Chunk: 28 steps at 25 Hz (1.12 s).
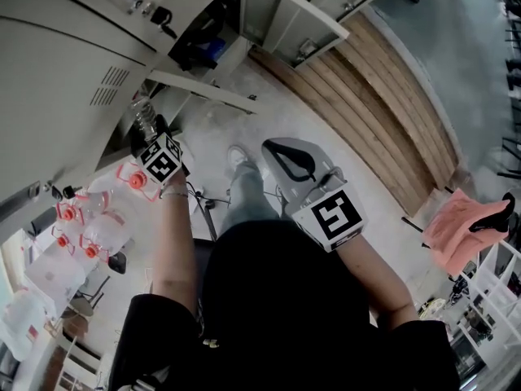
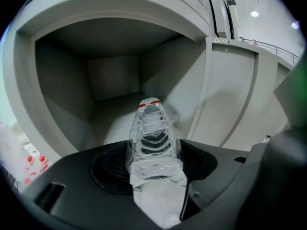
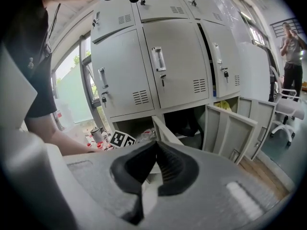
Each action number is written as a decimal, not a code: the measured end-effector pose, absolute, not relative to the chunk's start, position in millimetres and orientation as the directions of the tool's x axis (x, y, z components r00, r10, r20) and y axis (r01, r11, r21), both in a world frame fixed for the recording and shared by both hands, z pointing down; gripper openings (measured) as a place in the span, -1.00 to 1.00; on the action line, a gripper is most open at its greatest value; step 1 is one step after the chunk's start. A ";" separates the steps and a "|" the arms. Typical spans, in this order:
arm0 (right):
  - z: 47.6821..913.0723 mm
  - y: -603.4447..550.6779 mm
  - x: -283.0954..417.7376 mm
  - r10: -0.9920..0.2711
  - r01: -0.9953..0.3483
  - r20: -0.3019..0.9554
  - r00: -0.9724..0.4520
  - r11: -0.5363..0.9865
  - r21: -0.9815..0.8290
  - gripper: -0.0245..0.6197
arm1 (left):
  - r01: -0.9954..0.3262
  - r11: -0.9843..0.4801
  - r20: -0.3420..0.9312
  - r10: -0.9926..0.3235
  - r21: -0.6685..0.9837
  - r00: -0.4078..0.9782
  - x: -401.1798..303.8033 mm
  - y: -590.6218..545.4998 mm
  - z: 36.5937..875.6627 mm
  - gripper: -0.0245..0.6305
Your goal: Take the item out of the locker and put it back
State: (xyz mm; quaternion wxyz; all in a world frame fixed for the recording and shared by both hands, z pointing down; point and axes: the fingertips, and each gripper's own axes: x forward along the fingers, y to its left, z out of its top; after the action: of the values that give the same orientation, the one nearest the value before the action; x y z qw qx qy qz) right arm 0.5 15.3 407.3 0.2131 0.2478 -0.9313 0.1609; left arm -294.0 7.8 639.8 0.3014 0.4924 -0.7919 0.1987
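Clear plastic bottle (image 2: 153, 138) clamped in left tongs (image 2: 154, 162), at mouth of bare locker (image 2: 115, 75) compartment; put-back seemingly pending. Right tongs (image 3: 156, 147) closed, empty.

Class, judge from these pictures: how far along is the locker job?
Done: the locker compartment stands open and empty, so the bottle is out. In hand: the left tongs grip it, cap pointing into the compartment. Left, probably: setting it inside and letting go. The right tongs are shut, empty.
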 end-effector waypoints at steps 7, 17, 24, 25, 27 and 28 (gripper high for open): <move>403.7 14.4 6.0 -0.361 -0.492 0.466 -0.807 0.849 -0.195 -0.93 | -0.894 0.447 0.667 -0.670 0.010 -0.327 -278.2 26.5 622.5 -0.04; 399.0 6.3 17.6 -0.329 -0.439 0.438 -0.837 0.881 -0.177 -0.93 | -0.900 0.435 0.679 -0.669 0.029 -0.301 -246.6 56.6 598.8 -0.04; 390.6 1.6 22.8 -0.295 -0.393 0.420 -0.858 0.903 -0.170 -0.93 | -0.910 0.413 0.682 -0.676 0.036 -0.280 -212.2 81.8 574.4 -0.04; 389.4 1.5 24.1 -0.289 -0.387 0.419 -0.861 0.907 -0.170 -0.93 | -0.909 0.415 0.684 -0.675 0.044 -0.276 -206.9 85.5 570.9 -0.04; 387.7 1.4 26.5 -0.276 -0.372 0.417 -0.866 0.913 -0.168 -0.93 | -0.907 0.416 0.686 -0.677 0.058 -0.267 -196.2 92.1 563.0 -0.04; 387.1 1.2 27.3 -0.271 -0.365 0.416 -0.868 0.916 -0.166 -0.93 | -0.908 0.413 0.685 -0.680 0.062 -0.263 -191.1 94.7 558.6 -0.04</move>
State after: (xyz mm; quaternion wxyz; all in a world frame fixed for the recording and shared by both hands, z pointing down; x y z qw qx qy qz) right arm 27.3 1.2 387.1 0.1963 0.1657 -0.9589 0.1203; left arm -191.1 94.7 558.6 0.3259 0.5124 -0.7749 0.1754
